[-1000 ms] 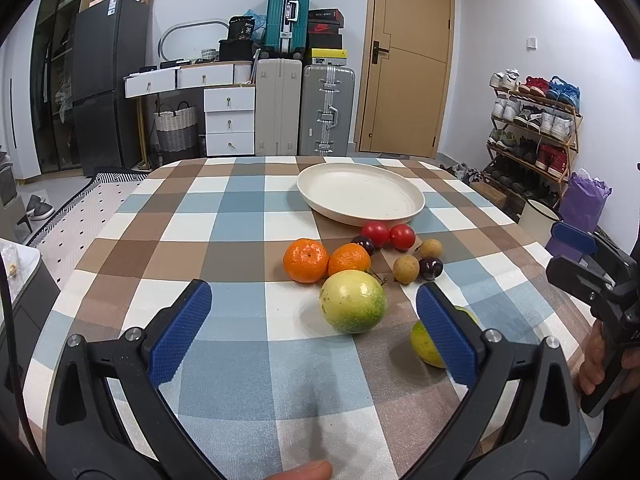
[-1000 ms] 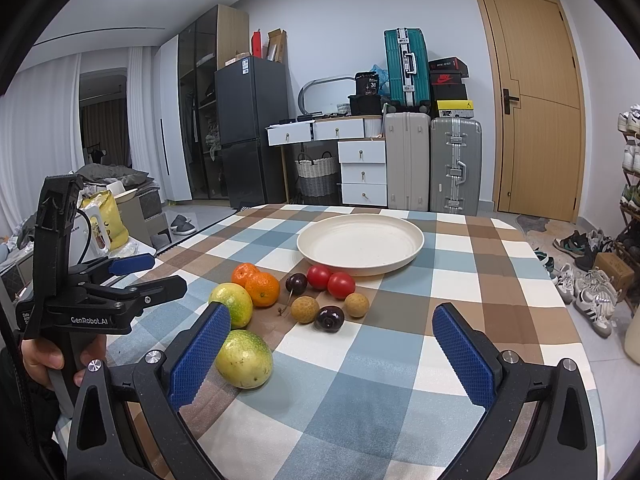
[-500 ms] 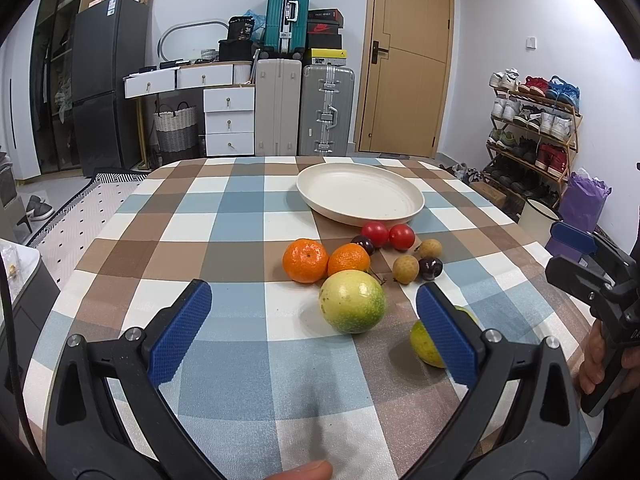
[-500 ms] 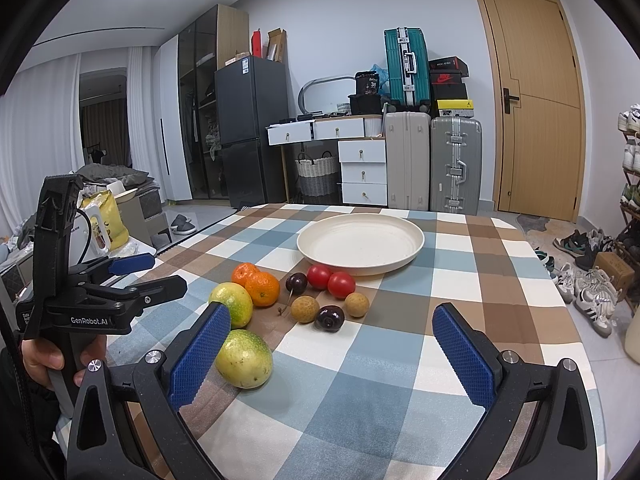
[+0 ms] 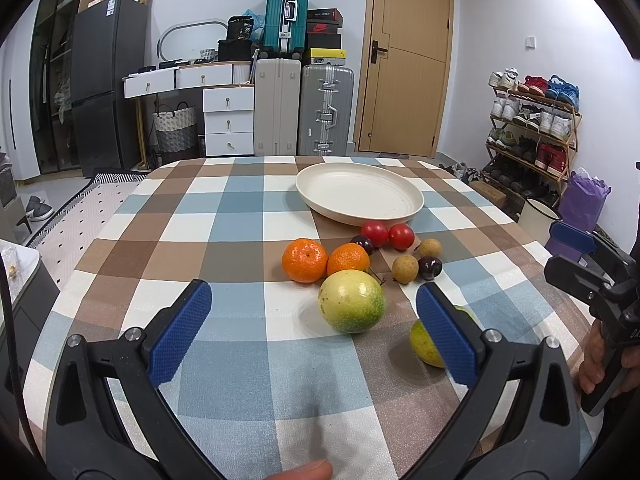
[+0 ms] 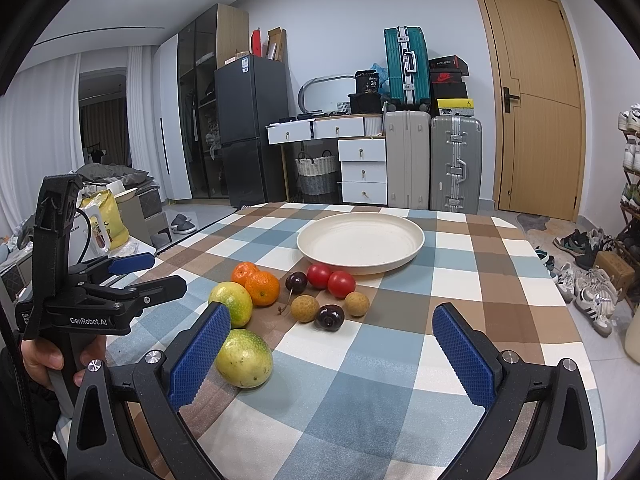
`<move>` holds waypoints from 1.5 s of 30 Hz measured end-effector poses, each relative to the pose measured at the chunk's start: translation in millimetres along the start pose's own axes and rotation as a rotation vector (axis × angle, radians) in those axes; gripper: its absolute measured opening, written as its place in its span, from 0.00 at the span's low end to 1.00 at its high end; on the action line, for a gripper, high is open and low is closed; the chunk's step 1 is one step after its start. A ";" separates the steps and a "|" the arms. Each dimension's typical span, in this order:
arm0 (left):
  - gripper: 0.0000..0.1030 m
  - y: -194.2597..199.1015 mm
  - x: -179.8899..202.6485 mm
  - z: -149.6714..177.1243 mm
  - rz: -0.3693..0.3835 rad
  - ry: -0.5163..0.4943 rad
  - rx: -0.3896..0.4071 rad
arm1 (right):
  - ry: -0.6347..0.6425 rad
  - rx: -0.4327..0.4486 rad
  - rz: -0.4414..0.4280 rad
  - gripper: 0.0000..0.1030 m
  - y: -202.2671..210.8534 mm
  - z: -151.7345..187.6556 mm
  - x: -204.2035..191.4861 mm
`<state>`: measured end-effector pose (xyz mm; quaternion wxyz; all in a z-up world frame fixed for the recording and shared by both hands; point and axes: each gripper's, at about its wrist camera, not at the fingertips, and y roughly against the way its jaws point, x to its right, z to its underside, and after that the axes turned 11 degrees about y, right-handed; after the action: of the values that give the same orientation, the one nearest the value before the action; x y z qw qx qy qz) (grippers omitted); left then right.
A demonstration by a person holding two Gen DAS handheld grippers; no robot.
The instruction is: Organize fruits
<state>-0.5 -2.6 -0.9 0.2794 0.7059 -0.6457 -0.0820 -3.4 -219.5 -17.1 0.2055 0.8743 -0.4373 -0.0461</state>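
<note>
Both the left gripper (image 5: 314, 326) and right gripper (image 6: 330, 354) are hovering released, and nudging a round passion fruit (image 5: 352, 301) risks rolling it off the table (image 5: 224, 216).

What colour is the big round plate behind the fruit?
Cream, plain and unpatterned: the big round plate shows best in the right wrist view.

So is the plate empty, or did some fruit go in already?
Empty. The plate shows only its bare cream inside in both views. All the fruit, like the tomatoes and oranges, sits on the tablecloth in front of it.
</note>
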 end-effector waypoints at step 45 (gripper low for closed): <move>0.99 -10.0 3.8 -3.2 0.013 -0.024 -0.084 | -0.060 -0.220 -0.119 0.99 -33.8 -1.0 -5.8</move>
<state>10.4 -5.2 -2.3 0.3014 0.6883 -0.6497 -0.1158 18.5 -196.6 -30.3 0.2838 0.8691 -0.3829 -0.1321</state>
